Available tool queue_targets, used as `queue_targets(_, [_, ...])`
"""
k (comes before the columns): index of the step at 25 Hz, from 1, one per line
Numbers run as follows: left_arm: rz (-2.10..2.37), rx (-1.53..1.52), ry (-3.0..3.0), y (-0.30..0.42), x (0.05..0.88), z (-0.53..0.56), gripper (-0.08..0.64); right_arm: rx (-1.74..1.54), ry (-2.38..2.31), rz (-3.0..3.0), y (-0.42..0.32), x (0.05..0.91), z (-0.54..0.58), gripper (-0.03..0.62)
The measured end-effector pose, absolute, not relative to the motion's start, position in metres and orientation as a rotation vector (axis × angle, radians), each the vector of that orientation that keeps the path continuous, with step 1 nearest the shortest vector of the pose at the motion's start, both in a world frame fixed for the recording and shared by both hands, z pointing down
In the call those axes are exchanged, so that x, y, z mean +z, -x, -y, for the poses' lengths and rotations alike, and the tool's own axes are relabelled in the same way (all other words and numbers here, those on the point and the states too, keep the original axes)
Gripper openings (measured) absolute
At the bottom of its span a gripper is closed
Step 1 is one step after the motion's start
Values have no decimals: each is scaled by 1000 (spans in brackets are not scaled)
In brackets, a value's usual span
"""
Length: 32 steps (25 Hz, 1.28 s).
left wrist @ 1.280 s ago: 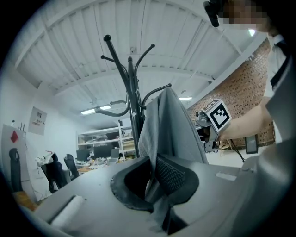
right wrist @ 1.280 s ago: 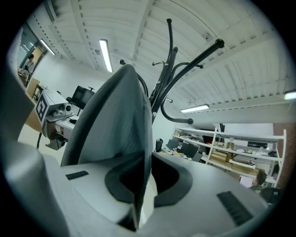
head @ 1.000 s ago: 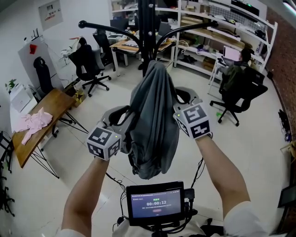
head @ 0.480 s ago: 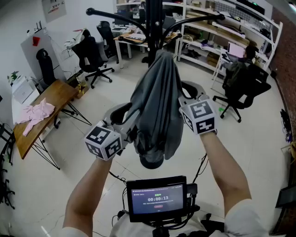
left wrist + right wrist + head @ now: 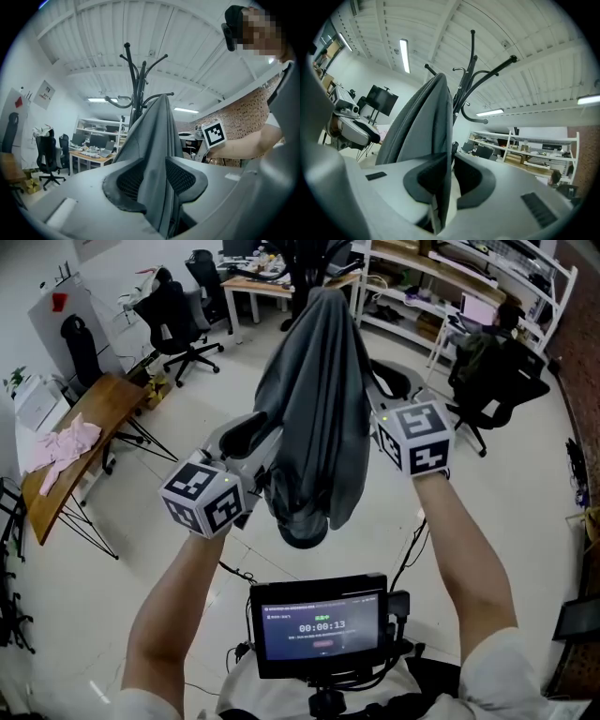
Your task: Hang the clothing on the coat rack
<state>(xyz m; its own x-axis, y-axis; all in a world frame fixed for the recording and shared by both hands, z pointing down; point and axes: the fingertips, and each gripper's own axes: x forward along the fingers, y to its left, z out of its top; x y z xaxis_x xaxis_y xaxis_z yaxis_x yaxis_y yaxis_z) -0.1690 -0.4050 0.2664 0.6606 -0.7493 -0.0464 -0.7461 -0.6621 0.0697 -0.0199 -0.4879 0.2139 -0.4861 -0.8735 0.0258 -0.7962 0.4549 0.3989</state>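
A dark grey garment (image 5: 314,418) hangs in long folds from the top of the black coat rack (image 5: 305,254), whose curved arms show in the left gripper view (image 5: 136,79) and the right gripper view (image 5: 471,70). My left gripper (image 5: 265,454) sits at the garment's left side. Its jaws have just been opening, and fabric (image 5: 154,140) runs loosely between the pads. My right gripper (image 5: 370,409) is at the garment's right side. Its jaws have also just been opening: the fabric (image 5: 422,126) lies against one pad, with a gap to the other.
A wooden table (image 5: 89,418) with a pink cloth (image 5: 56,442) stands at the left. Black office chairs (image 5: 173,320) (image 5: 497,371), desks and white shelving (image 5: 469,277) ring the rack. A small screen (image 5: 323,624) is mounted below my arms.
Both grippers' jaws have spread apart around the garment. The left gripper has shifted a little down and left. The garment now hangs higher and closer to the rack's pole.
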Motion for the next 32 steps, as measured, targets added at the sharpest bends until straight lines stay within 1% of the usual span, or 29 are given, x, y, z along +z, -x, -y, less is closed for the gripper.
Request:
queue_targets(2, [1272,-106,-2814,168,269,405,144,-488,-1456,2479,17,215,488,62])
queue_targets(3, [1272,-104,-2812,167,271,405,141,-480,-1457,2482,16,215,488,88])
queue_targets(4, [1272,-103,-2809,167,272,405,137,-472,-1457,2487,16,217,489,149])
queue_targets(5, [1273,-102,-2807,167,273,405,127,-467,-1457,2490,15,218,489,153])
queue_targets(12, [1273,-98,-2788,166,280,406,109,-436,-1468,2506,10,225,488,153])
queue_targets(17, [1254,-121,-2782,169,279,402,63,-417,-1462,2505,4,234,481,153])
queue_targets(21, [1238,-156,-2769,171,281,395,0,-389,-1487,2497,-6,245,470,153])
queue_targets(32, [1122,-216,-2776,166,277,378,0,-343,-1529,2456,-17,259,443,153])
